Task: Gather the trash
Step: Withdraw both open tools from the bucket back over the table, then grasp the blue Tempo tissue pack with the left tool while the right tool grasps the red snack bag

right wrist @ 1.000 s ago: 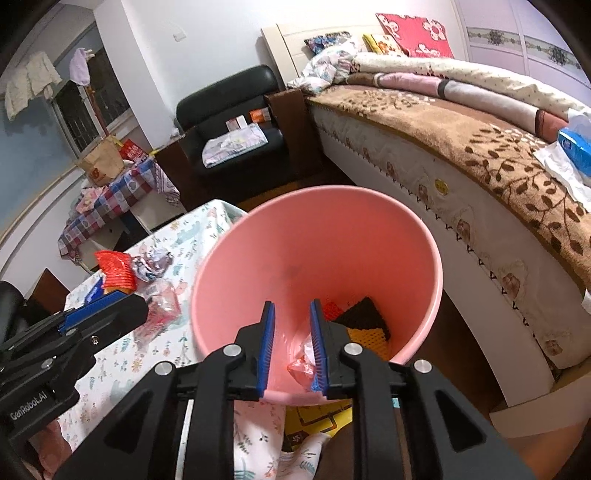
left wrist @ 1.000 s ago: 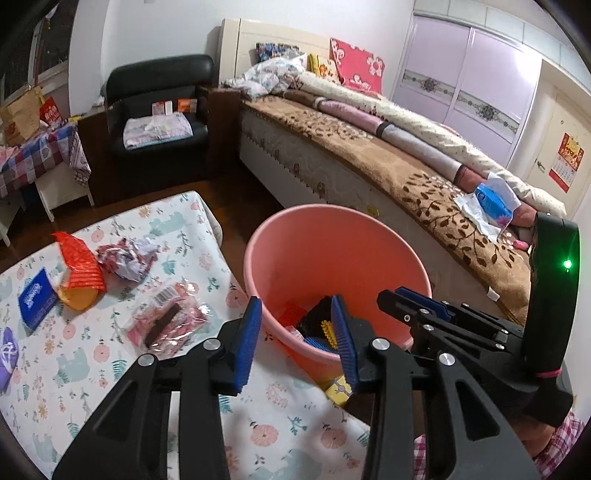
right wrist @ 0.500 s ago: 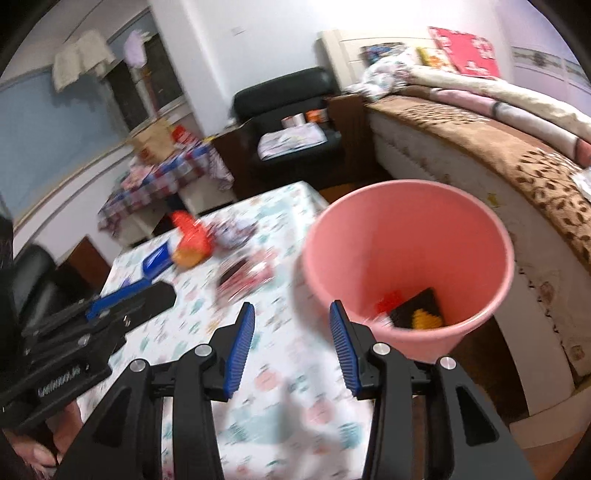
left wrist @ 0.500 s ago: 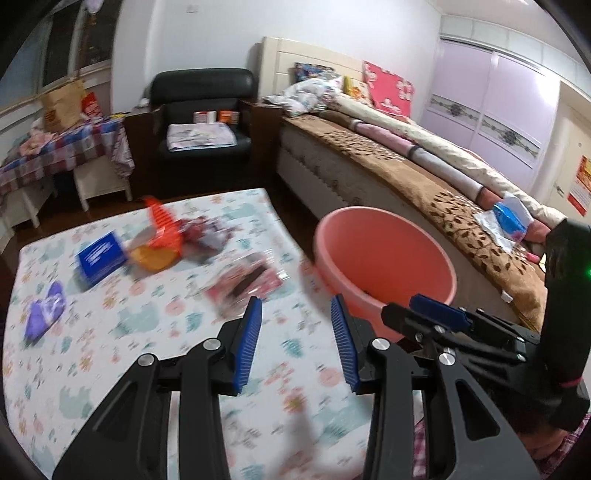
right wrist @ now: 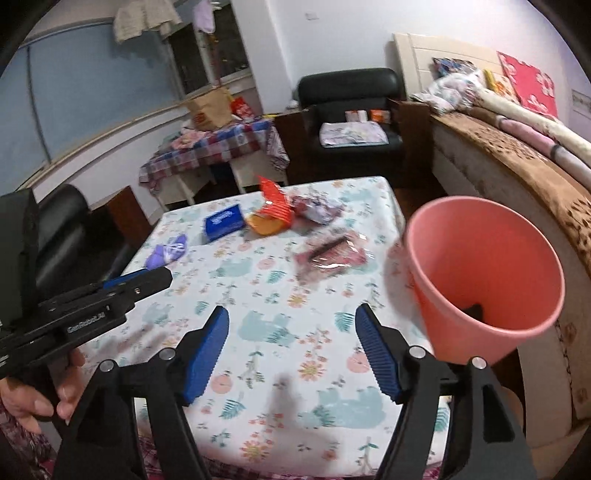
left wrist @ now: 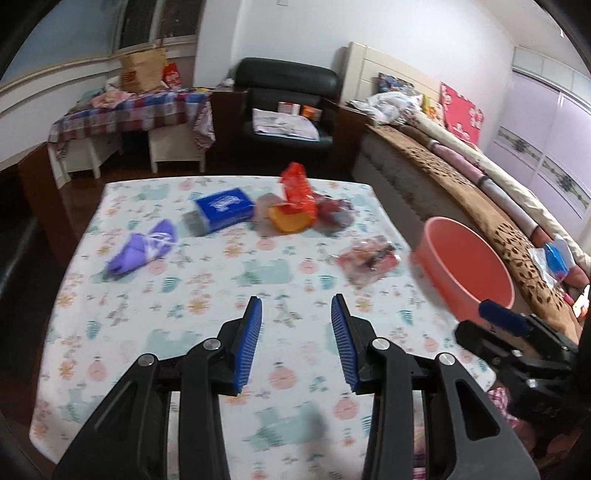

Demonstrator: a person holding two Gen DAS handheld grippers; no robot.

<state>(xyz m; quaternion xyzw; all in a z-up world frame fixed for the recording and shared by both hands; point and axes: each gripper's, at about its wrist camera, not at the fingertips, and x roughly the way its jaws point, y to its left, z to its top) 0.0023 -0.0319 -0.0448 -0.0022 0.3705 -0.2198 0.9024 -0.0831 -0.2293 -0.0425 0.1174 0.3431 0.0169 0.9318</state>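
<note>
Trash, such as a red wrapper (left wrist: 298,192), a blue box (left wrist: 221,210) and a purple wrapper (left wrist: 142,251), is spread on the surface (left wrist: 207,291) beside the pink bucket (right wrist: 484,273), while nothing is held by the partly open left tongs (left wrist: 295,332) or the opening right tongs (right wrist: 291,343).

Black armchair (left wrist: 286,107) against far wall, folded cloth (left wrist: 284,123) on seat, small boxes (left wrist: 299,108) behind cloth. Left of armchair: side table under checked cloth (left wrist: 133,110), brown paper bag (left wrist: 142,70) on top, white stool (left wrist: 175,153) beneath. Right of armchair: bed (left wrist: 461,192) with brown leaf-pattern cover, rolled quilts along it, red flowered pillow (left wrist: 461,112) at headboard. Beyond bed from armchair: lilac wardrobe (left wrist: 546,144). Window (right wrist: 210,48) above side table, clothes (right wrist: 144,18) hanging near it.
</note>
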